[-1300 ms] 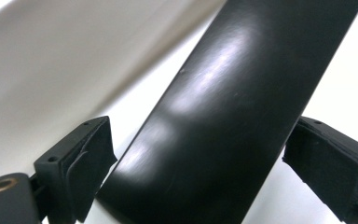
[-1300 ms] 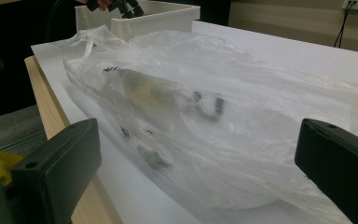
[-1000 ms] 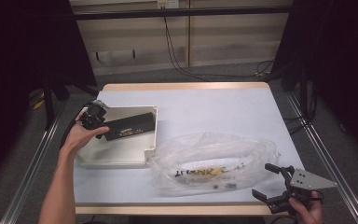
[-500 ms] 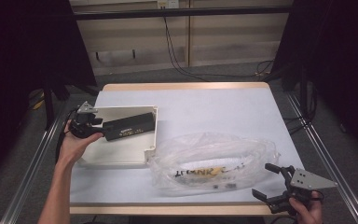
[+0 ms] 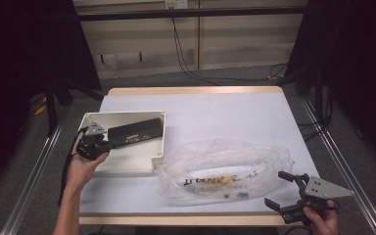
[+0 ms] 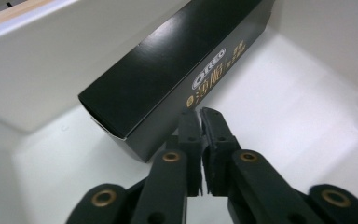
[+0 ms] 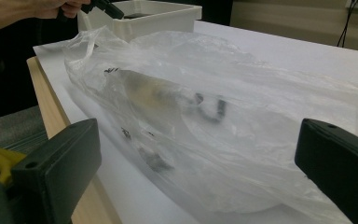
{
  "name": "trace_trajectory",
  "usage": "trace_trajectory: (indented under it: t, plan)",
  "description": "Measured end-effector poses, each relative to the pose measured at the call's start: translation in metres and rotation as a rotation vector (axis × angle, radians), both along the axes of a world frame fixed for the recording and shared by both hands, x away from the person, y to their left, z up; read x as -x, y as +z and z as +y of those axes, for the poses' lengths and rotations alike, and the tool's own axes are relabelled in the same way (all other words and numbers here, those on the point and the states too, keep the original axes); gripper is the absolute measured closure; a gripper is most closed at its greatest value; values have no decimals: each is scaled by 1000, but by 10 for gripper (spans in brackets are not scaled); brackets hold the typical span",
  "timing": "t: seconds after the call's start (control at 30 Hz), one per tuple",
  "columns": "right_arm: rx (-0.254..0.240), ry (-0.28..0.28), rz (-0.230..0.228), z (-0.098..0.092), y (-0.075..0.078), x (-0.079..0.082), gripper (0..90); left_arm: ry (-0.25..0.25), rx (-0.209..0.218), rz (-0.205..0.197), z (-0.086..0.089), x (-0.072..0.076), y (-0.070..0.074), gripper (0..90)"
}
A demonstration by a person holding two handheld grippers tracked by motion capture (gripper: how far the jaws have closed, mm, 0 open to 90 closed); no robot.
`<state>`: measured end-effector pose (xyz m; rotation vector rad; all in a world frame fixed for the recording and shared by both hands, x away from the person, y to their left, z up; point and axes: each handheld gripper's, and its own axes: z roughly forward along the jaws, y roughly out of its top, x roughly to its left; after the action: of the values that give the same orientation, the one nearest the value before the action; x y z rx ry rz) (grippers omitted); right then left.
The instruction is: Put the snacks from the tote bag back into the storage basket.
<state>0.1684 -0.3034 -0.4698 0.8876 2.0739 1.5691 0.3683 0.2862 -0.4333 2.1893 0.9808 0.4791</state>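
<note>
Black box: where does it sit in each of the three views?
High view: black box lies slanted in the white tray, left of centre.
Left gripper view: it runs from centre to top right, just past the shut left gripper.
Right gripper view: I cannot make it out.
Shared landmark: the white tray.

Pale grey table top (image 5: 235, 115) with light wood edging, set on grey floor (image 5: 215, 78). Behind — beige panelled wall (image 5: 200, 44), black cables (image 5: 186, 63) trailing down it. Dark curtains (image 5: 29, 58) left and right. Metal rails (image 5: 342, 161) flanking the table — dim, even light.
</note>
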Motion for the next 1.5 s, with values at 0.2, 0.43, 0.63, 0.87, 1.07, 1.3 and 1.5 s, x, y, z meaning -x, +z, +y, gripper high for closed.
trace_trajectory:
  t: [0.2, 0.43, 0.63, 0.87, 1.07, 1.3, 1.5]
  plan:
    - [4, 3, 2, 1, -1, -2, 0, 12, -14, 16, -2, -6, -13, 900]
    - [-13, -6, 8, 1, -1, -4, 0, 13, -12, 36, -8, -15, -22, 900]
    - [-5, 12, 8, 3, -1, -5, 0, 51, -7, 43, -13, -22, -24, 900]
    - [-5, 15, 12, 2, -3, -8, 0, 50, 2, 47, -19, -29, -26, 900]
    - [-3, 15, 15, 3, -3, -10, 0, 31, -6, 48, -27, -34, -26, 900]
    - [3, 30, 9, 5, -2, -8, 0, 58, -6, 34, -29, -37, -28, 900]
    - [12, 42, -4, 8, 0, -5, 0, 60, 16, 30, -29, -43, -29, 900]
